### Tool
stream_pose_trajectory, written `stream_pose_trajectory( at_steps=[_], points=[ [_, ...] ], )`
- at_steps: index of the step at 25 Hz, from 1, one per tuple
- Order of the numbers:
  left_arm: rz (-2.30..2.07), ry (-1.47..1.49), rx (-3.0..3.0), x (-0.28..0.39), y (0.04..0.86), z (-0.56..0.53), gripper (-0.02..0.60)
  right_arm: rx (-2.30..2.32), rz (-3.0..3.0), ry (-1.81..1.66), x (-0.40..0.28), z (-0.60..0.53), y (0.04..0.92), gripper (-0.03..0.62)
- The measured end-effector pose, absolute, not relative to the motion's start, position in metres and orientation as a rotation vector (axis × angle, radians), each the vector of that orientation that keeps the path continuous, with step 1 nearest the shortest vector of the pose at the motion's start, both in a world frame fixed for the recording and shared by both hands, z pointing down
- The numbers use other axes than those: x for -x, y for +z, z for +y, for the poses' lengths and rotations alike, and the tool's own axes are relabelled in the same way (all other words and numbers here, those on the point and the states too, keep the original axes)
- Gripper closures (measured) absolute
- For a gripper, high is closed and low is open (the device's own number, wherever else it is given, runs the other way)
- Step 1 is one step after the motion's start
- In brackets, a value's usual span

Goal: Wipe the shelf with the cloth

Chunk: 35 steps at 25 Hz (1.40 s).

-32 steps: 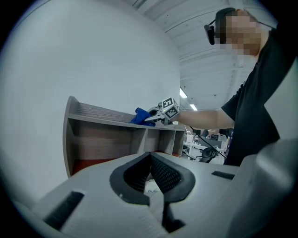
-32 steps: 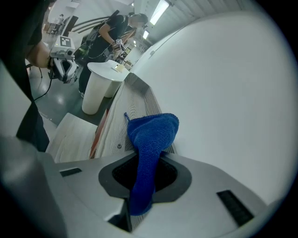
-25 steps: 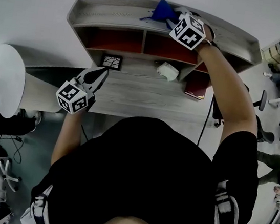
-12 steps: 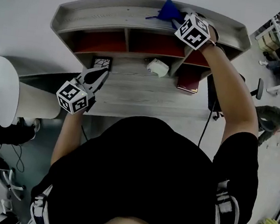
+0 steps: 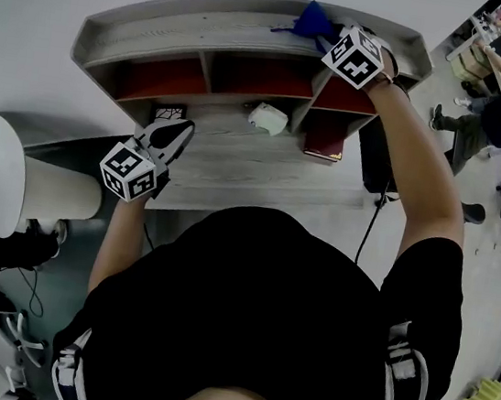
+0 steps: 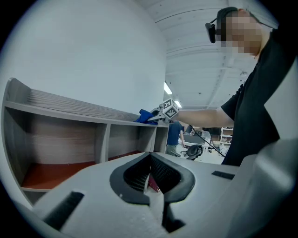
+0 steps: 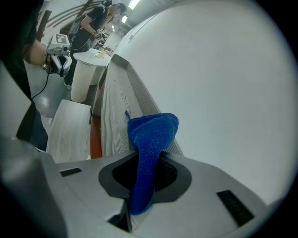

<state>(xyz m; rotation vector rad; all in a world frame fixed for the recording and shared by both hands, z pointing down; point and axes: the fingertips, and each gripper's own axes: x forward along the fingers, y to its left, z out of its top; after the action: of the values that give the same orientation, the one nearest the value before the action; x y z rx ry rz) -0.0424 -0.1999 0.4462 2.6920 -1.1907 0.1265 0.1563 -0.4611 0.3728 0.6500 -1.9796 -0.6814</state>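
The right gripper (image 5: 332, 36) has its jaws clamped on the blue cloth (image 7: 151, 132), which bunches up over the top board of the shelf (image 5: 201, 28), toward the shelf's right end. The left gripper (image 5: 175, 130) hangs in front of the shelf's left compartment, above the tabletop (image 5: 237, 165). Its jaws are together with nothing between them.

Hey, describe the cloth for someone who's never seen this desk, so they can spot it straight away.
Find the grey wooden shelf against the white wall and follow its top board toward the right end. The cloth sits there, pinched in the right tool. It is the only bright blue thing among grey wood and red compartments.
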Motion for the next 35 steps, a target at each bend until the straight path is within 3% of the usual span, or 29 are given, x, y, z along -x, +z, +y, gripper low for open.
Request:
stream_pose_trajectory(
  at_steps=[35],
  points=[
    [-0.967,0.142,-2.779,-0.066,0.457,-0.242,0.565,-0.812,-1.743,-0.641,-0.318,-0.496,0.376,0.537]
  ],
)
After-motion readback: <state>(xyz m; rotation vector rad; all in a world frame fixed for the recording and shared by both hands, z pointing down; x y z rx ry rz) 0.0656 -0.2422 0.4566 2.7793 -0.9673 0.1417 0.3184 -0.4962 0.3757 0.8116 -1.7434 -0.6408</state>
